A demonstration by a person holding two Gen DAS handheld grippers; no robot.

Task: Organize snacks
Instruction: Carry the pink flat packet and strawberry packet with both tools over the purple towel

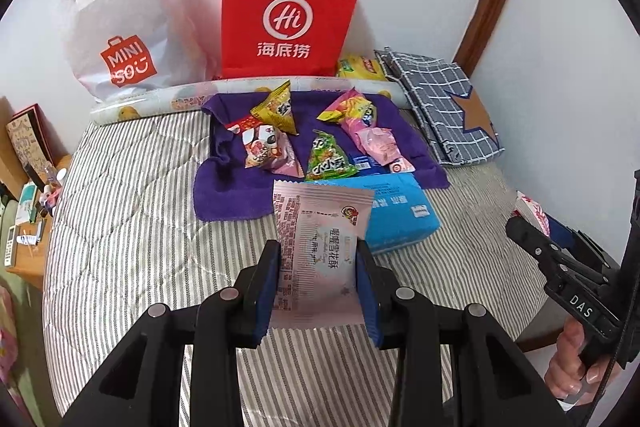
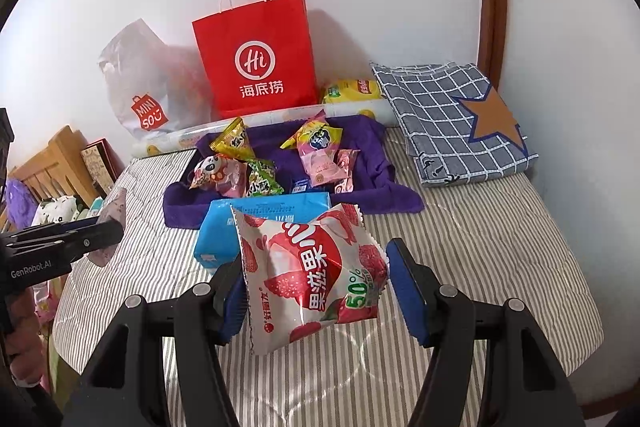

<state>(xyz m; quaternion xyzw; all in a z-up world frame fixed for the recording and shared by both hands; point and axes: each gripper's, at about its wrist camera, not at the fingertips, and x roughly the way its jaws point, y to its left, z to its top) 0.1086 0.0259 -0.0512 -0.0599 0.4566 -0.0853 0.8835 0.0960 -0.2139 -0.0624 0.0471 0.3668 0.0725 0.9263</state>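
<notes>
The blue tissue pack (image 2: 224, 227) is partly hidden behind the lychee snack bag (image 2: 312, 275) at its 4 o'clock side. In the left wrist view the right gripper (image 1: 516, 227) is cut off at 3 o'clock. The small print on the pink snack packet (image 1: 316, 251) is too fine to read.

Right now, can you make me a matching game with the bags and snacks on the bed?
Things:
1. red paper bag
2. pale pink snack packet
3. lychee snack pouch
4. blue tissue pack

Places:
A. in the right tongs
B. lying flat by the purple cloth
C. in the left tongs
D. standing against the wall

Pairs: 1-D, 2-C, 3-A, 4-B
</notes>
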